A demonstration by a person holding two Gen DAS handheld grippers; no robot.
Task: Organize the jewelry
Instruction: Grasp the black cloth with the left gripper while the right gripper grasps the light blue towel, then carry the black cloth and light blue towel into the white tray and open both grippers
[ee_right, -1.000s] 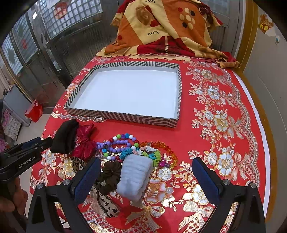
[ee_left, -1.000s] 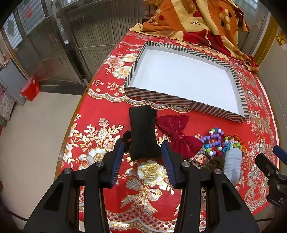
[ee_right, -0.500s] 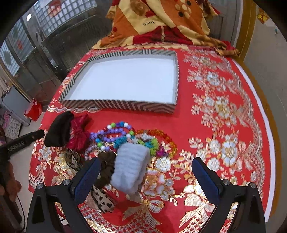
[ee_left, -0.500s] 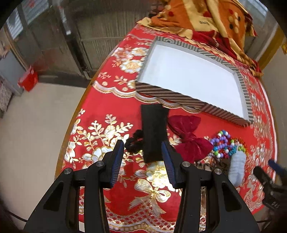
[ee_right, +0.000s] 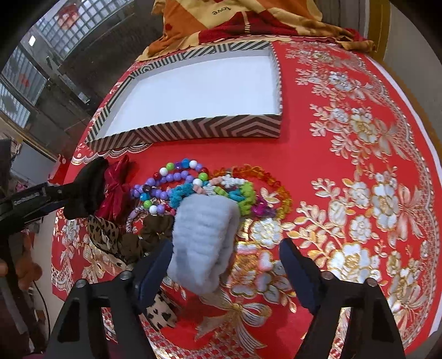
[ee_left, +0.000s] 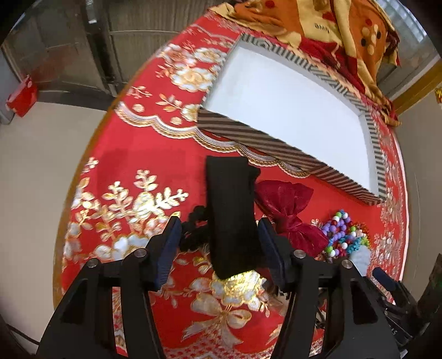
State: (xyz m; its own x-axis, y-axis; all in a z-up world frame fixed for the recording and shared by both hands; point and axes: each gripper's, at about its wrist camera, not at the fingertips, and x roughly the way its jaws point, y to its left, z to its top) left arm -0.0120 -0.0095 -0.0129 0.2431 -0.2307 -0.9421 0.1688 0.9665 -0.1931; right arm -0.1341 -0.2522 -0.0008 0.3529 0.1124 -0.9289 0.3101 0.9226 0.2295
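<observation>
Between the opening left gripper (ee_left: 219, 244) pads: black headband (ee_left: 230, 215).

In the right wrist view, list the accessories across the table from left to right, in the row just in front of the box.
black headband → dark red bow → purple bead bracelet → orange bead bracelet

Surface: round table under red floral tablecloth (ee_right: 345, 171).
On it: striped tray (ee_right: 193, 129), folded blanket (ee_right: 248, 19), hair bands, bead bracelets (ee_right: 176, 179).
</observation>
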